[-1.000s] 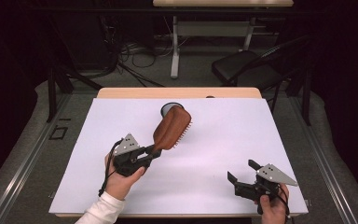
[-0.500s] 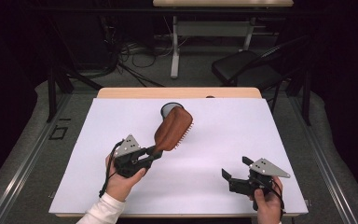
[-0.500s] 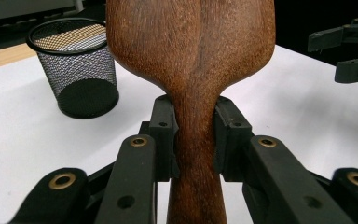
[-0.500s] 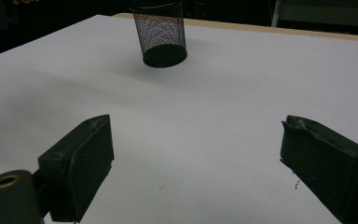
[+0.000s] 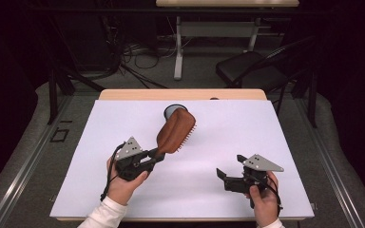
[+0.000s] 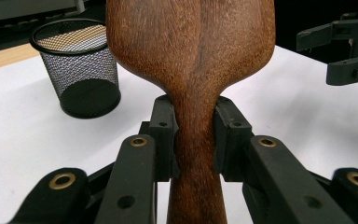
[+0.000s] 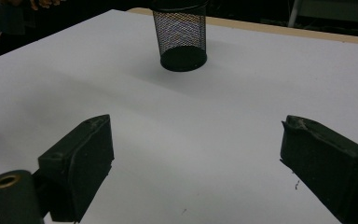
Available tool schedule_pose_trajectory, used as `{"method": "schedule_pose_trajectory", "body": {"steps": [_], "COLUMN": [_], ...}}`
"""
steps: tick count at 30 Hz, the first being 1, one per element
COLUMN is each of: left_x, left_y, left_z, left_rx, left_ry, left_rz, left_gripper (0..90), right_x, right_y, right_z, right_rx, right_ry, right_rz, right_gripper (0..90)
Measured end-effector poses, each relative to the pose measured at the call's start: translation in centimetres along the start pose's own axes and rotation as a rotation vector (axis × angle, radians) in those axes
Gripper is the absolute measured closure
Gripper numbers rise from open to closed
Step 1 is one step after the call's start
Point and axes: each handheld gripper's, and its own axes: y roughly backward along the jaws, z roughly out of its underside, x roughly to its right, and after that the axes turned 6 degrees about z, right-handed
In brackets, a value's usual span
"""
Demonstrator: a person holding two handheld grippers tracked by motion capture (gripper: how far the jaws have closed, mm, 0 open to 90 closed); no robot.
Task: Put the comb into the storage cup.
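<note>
– While pinched at its thin neck by L gripper [image 6: 193,144], brown wooden hairbrush [image 5: 176,130] held up off white table sheet [image 5: 266,123], bristles facing R side. Head tipped toward black wire-mesh cup [image 6: 77,70].

– So which step?

– Looks like carry step: brush picked up, not yet in cup. Cup sits at far edge of sheet, just behind brush head in high view.

– L jaws tight?

– Yep, both black pads pressed on wood, one each side of handle. No gap seen.

– And R gripper [image 5: 228,178]?

– Jaws spread wide, nothing between them, just bare sheet. Low near front R of table, well apart from brush. Pointing toward cup [image 7: 182,35].

– Next move needs what?

– Prob: lift brush higher, get it over cup mouth, stand it upright w/ handle or head down, then let go. Can't tell which end goes in. Head looks wide vs cup mouth, so might need care. Cup is light, could tip if bumped; R gripper maybe good for holding cup steady.

– Anything else on table?

– Nope, just cup & brush.
</note>
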Motion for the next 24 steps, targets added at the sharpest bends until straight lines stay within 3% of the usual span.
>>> {"method": "schedule_pose_trajectory", "body": {"steps": [24], "left_x": [-0.2], "left_y": [0.2], "left_z": [0.0], "left_rx": [0.002], "left_ry": [0.001], "left_rz": [-0.004], "left_gripper": [72.0], "right_x": [-1.7], "right_y": [-2.9], "right_z": [-2.8], "right_rx": [-0.019], "right_ry": [0.031], "right_rz": [-0.047], "right_gripper": [9.0]}}
